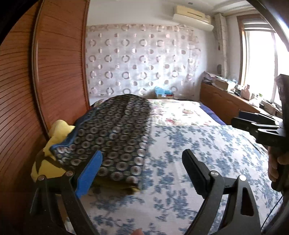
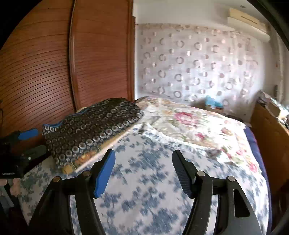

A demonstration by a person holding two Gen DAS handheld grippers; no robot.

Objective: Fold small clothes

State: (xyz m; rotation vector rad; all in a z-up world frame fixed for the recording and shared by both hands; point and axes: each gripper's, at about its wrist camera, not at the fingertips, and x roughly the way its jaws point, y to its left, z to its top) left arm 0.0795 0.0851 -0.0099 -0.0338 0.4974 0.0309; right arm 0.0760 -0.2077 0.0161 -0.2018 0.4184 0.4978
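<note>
One dark garment (image 1: 115,133) printed with pale rings lies folded on the bed, near the bed's left edge beside the wooden wardrobe (image 1: 59,72). It has a blue trim along its left hem, and it lies on top of one yellow cloth (image 1: 57,132) whose edges stick out at the left and under the near corner. In the right wrist view the same dark garment (image 2: 90,130) shows as a flat folded pile at the left of the bed.

Two grippers are in view. The left gripper (image 1: 142,171) hovers over the sheet just to the right of the garment's near corner; its two fingers, one blue-padded (image 1: 89,173) and one black (image 1: 195,173), stand wide apart with nothing between them. The right gripper (image 2: 143,171) hangs above bare sheet, well apart from the garment, its two fingers likewise spread and empty. Each gripper also appears at the edge of the other's view, with part of a hand (image 1: 276,166) on the right one's handle.

Two bed coverings show: a white sheet with blue flowers (image 1: 189,144) nearest, and a cream cover with pink flowers (image 2: 198,124) beyond it. Behind the bed hangs one pale curtain with ring patterns (image 1: 140,59), one air conditioner (image 1: 193,16) is mounted above it, and one window (image 1: 258,61) lights a cluttered wooden counter (image 1: 225,101) at the right.
</note>
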